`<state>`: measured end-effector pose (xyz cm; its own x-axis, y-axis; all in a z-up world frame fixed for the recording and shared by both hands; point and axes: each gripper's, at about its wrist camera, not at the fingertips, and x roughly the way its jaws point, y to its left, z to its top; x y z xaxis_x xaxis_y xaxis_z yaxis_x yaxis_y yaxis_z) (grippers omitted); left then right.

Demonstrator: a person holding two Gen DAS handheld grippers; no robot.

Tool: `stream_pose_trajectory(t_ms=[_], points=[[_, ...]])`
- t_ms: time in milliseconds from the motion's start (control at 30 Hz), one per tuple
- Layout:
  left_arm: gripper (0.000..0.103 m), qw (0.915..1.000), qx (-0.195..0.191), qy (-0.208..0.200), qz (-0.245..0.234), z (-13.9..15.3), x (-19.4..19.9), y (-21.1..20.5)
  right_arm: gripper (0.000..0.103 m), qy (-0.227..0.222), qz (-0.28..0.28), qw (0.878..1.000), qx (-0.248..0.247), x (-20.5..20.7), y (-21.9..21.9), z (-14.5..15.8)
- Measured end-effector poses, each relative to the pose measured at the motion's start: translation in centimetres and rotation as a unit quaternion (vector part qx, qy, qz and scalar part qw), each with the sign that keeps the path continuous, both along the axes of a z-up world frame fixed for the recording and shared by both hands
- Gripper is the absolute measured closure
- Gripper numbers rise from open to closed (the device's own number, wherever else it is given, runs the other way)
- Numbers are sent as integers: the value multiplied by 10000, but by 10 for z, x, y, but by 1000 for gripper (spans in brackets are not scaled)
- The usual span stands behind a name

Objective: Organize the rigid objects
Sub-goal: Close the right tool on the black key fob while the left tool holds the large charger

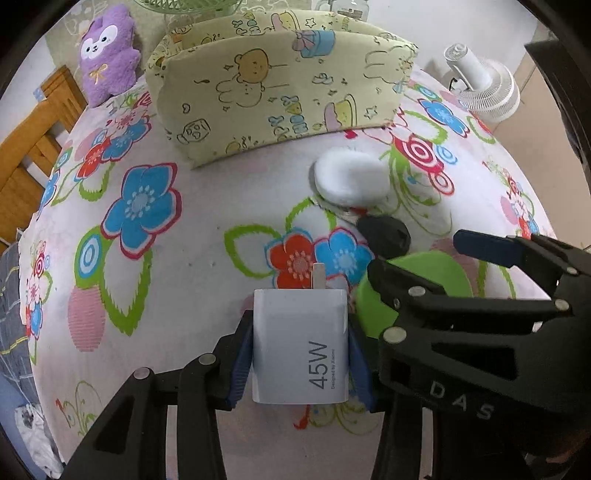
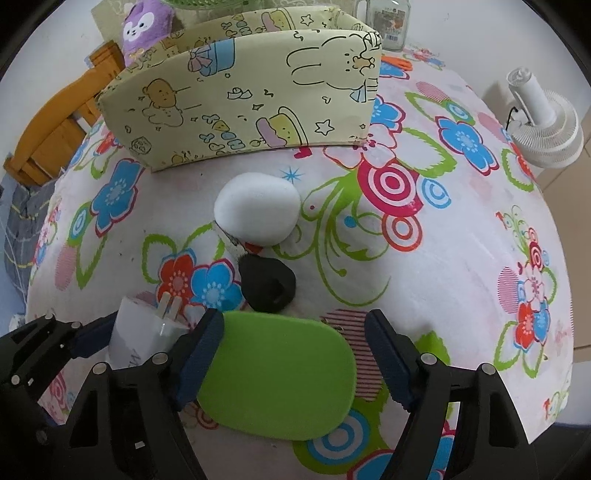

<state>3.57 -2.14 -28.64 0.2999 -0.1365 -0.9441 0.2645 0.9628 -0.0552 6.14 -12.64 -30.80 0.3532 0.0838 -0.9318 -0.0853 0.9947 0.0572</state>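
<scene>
Charger [image 1: 300, 345], a white wall-plug block marked 45W, sat pinched between the blue pads of my left gripper [image 1: 300, 360], its two prongs pointing toward the storage box [image 1: 280, 92]. Both pads pressed flat against the charger's sides. The charger lay on the flowered tablecloth [image 1: 166, 258], nearer to me than the storage box and well apart from it.

Green oval object [image 2: 277, 373] lay flat on the tablecloth, also on my side of the storage box and just beside the charger. My right gripper [image 2: 293, 360] straddled it with the jaws spread: the left pad [image 2: 199, 358] stood at the object's edge, while the right pad [image 2: 388, 360] stood clear of it with tablecloth showing between. Whether the left pad touched the object, I could not tell.

Black rounded object [image 2: 267, 284] lay between the green oval object and the storage box, close to the green object's far edge. White rounded object [image 2: 256, 212] lay beyond it, nearer the storage box but apart from it, with a small item partly under its near edge that I could not identify.

The storage box, pale yellow with cartoon prints, stood upright at the far side of the tablecloth. A purple plush toy [image 1: 109, 51] stood left of the box, a white fan [image 2: 543, 118] well to its right, and a glass jar [image 2: 388, 24] behind its right corner
</scene>
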Motion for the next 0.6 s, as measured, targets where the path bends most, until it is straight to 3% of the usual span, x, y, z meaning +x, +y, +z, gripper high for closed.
stream_pose_trajectory(t_ms=[133,300,467,600], points=[[55,10000,23,-17,-28,0,11,0,25,-9,44,10000,-68,9,4,-1],[55,9998,88,-57,-171,-2,17,-4,40,23,184,9994,-294,18,8,-2],[55,9998,-20,-24,-195,-4,22,-8,66,13,396,9988,-287,23,16,2],[55,9998,7,-10,-189,-3,23,-9,68,36,432,9985,-322,25,17,2]])
